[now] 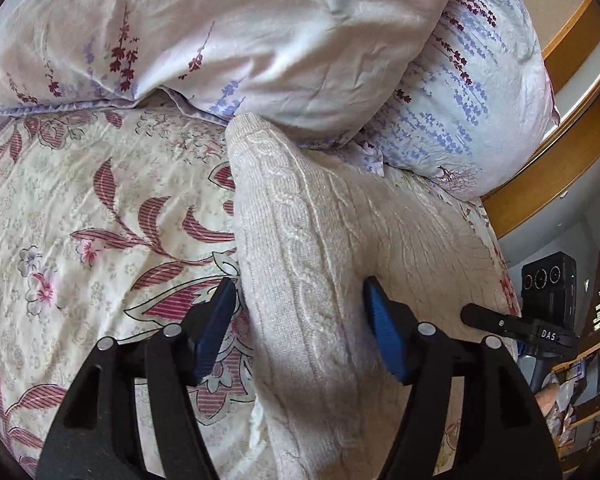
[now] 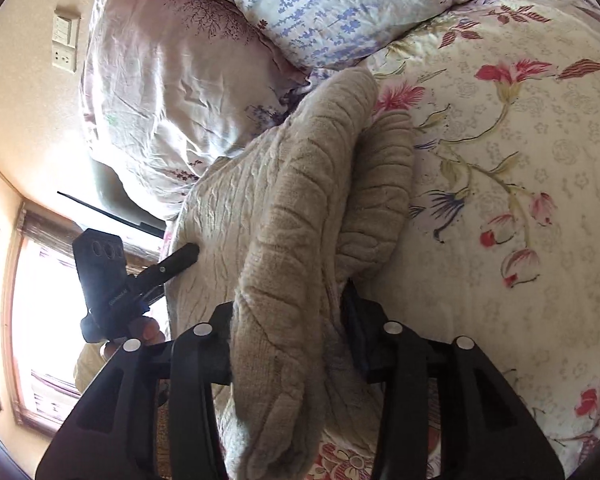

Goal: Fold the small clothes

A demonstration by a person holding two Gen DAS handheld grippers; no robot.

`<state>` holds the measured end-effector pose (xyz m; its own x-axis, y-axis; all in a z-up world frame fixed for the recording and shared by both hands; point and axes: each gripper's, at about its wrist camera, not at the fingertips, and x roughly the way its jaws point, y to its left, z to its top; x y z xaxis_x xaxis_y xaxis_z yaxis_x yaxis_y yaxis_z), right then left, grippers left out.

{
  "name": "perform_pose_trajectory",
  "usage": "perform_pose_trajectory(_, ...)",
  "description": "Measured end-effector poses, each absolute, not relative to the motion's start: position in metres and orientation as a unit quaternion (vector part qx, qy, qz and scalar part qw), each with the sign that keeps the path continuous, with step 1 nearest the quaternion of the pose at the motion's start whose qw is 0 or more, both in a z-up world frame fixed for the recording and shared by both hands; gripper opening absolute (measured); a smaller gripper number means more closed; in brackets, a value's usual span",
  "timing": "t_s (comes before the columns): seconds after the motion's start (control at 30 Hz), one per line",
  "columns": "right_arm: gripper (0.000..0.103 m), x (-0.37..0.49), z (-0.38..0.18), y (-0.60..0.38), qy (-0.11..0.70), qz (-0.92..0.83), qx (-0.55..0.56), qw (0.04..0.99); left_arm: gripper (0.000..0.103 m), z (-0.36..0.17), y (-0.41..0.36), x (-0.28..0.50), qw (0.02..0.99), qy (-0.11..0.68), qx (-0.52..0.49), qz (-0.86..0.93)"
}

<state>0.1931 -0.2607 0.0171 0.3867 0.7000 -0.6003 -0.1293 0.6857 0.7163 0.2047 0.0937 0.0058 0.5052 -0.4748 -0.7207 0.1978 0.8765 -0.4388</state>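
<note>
My left gripper (image 1: 300,312) has its blue pads (image 1: 384,332) spread wide, and the cream cable-knit sweater (image 1: 312,264) runs up between them. The left pad sits just beside the knit's edge, apart from it; the right pad is at the fabric, and I cannot tell if it touches. No pinch there, jaws spread.

My right gripper (image 2: 288,320) straddles a raised fold of the same sweater (image 2: 300,208). The knit bunches up thick between the fingers and hides the left pad. The right pad (image 2: 354,320) is dark, against the cloth. I cannot tell if it clamps or just brackets the fold.

The sweater lies on the floral bedsheet (image 1: 80,208), its far end reaching the pillows (image 1: 240,40). It is beige, chunky, with cable ribs running lengthwise. In the right wrist view it is doubled over: one long tube-like fold draped on top, a second rounded layer poking out to its right, and a flatter panel to its left.

In the right wrist view the other gripper shows at the sweater's left edge, held in a hand (image 2: 148,330).
</note>
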Motion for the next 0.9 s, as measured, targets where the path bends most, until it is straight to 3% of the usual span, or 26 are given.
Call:
perform_pose_trajectory(0.13,0.055,0.195,0.044,-0.302,0.419,0.232,0.333,0.812,0.075,0.043,0.098,0.168,0.915,0.367,-0.078,-0.148)
perform_pose_trajectory(0.27,0.053,0.222,0.036,-0.298,0.44,0.234,0.341,0.797,0.084,0.06,0.069,0.142,0.924,0.329,-0.027,-0.193)
perform_pose_trajectory(0.3,0.036,0.224,0.03,-0.292,0.448,0.245,0.341,0.789,0.084,0.059,0.057,0.141,0.922,0.331,-0.01,-0.201)
perform_pose_trajectory(0.33,0.009,0.223,0.025,-0.279,0.456,0.245,0.334,0.788,0.084,0.056,0.047,0.141,0.92,0.334,0.002,-0.207)
perform_pose_trajectory(0.57,0.009,0.228,0.005,-0.286,0.476,0.172,0.341,0.792,0.086,0.029,0.013,0.154,0.906,0.368,0.052,-0.2)
perform_pose_trajectory(0.7,0.015,0.213,0.023,-0.278,0.464,0.183,0.312,0.808,0.087,0.029,0.012,0.145,0.91,0.359,0.078,-0.193)
perform_pose_trajectory(0.73,0.025,0.203,0.029,-0.279,0.459,0.189,0.309,0.811,0.087,0.032,0.016,0.138,0.912,0.354,0.073,-0.193)
perform_pose_trajectory(0.77,0.045,0.19,0.036,-0.281,0.451,0.197,0.308,0.814,0.088,0.035,0.021,0.129,0.916,0.346,0.07,-0.191)
perform_pose_trajectory(0.8,0.053,0.183,0.038,-0.284,0.44,0.202,0.306,0.82,0.09,0.037,0.025,0.12,0.921,0.337,0.071,-0.184)
perform_pose_trajectory(0.9,0.057,0.148,0.044,-0.288,0.429,0.209,0.281,0.833,0.091,0.038,0.036,0.1,0.931,0.322,0.094,-0.142)
